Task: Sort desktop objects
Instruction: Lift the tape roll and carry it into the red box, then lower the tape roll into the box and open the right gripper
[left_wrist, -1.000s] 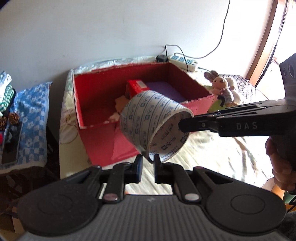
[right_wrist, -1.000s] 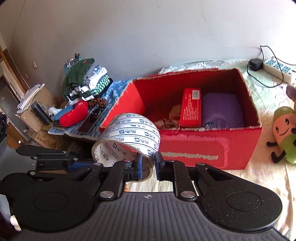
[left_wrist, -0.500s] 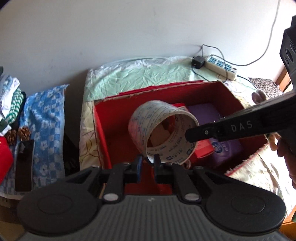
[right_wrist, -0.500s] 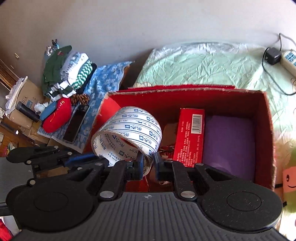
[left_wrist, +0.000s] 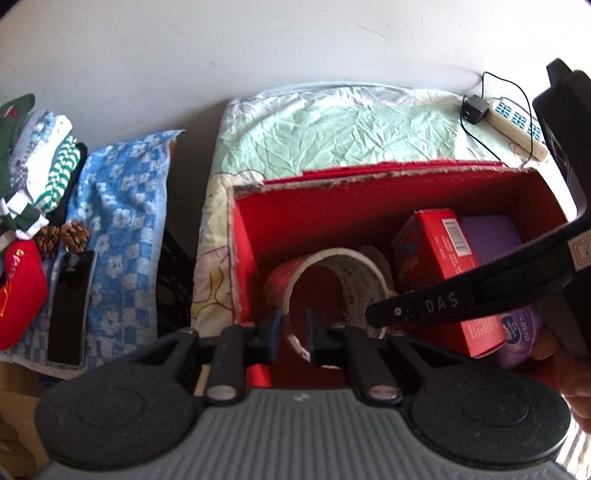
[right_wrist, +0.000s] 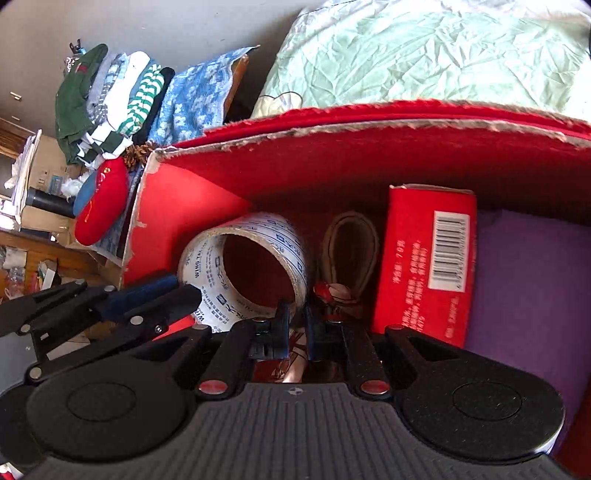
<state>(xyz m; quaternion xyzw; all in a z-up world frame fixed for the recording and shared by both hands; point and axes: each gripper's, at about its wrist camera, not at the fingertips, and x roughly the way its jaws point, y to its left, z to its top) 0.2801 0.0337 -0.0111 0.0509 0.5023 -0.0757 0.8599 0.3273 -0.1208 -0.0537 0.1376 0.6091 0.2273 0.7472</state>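
Left wrist view: the left gripper (left_wrist: 294, 325) clamps the near rim of the tape roll (left_wrist: 334, 295), fingers one on each side of the wall; the roll sits low inside the red box (left_wrist: 369, 188), near its left wall, beside a red carton (left_wrist: 456, 273) and a purple pack (left_wrist: 517, 325); the right gripper's arm crosses from the right; a phone (left_wrist: 70, 306) lies on the blue cloth (left_wrist: 122, 206) outside the box

Right wrist view: the right gripper (right_wrist: 296, 325) pinches the same roll (right_wrist: 243, 273) at its right rim; the left gripper (right_wrist: 181, 291) meets its left rim; a barcode faces up on the carton (right_wrist: 424, 258)
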